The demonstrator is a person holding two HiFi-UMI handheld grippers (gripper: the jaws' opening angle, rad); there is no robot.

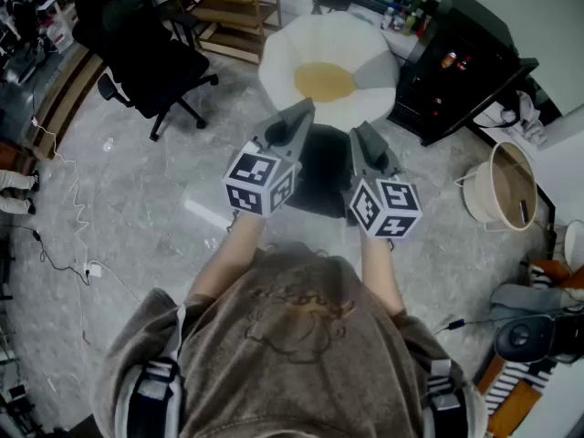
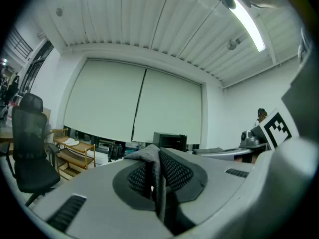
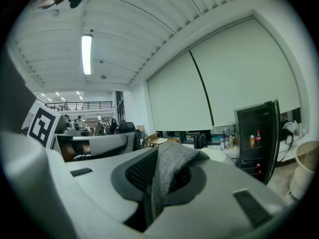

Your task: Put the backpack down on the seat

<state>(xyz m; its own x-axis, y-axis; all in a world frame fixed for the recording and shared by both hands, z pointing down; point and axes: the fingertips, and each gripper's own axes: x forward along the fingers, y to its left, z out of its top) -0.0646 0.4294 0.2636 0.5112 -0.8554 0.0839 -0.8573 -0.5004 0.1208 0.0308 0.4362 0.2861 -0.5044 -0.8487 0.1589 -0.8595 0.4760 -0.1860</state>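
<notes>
A dark backpack [image 1: 322, 173] hangs low between my two grippers, in front of the person's chest. The left gripper [image 1: 301, 113] is shut on a grey fabric strap [image 2: 151, 159] that is pinched between its mesh pads. My right gripper [image 1: 363, 135] is likewise shut on a thicker grey strap [image 3: 168, 169]. Just beyond the gripper tips stands the seat [image 1: 365, 39], white and petal-shaped with a yellow round centre [image 1: 324, 81]. Most of the backpack is hidden by the grippers and their marker cubes.
A black office chair [image 1: 146, 48] stands at the far left, with a wooden shelf [image 1: 230, 12] behind it. A black cabinet [image 1: 465, 67] is right of the seat, and a pale basket [image 1: 505, 188] further right. Cables and a power strip [image 1: 91, 270] lie on the floor at left.
</notes>
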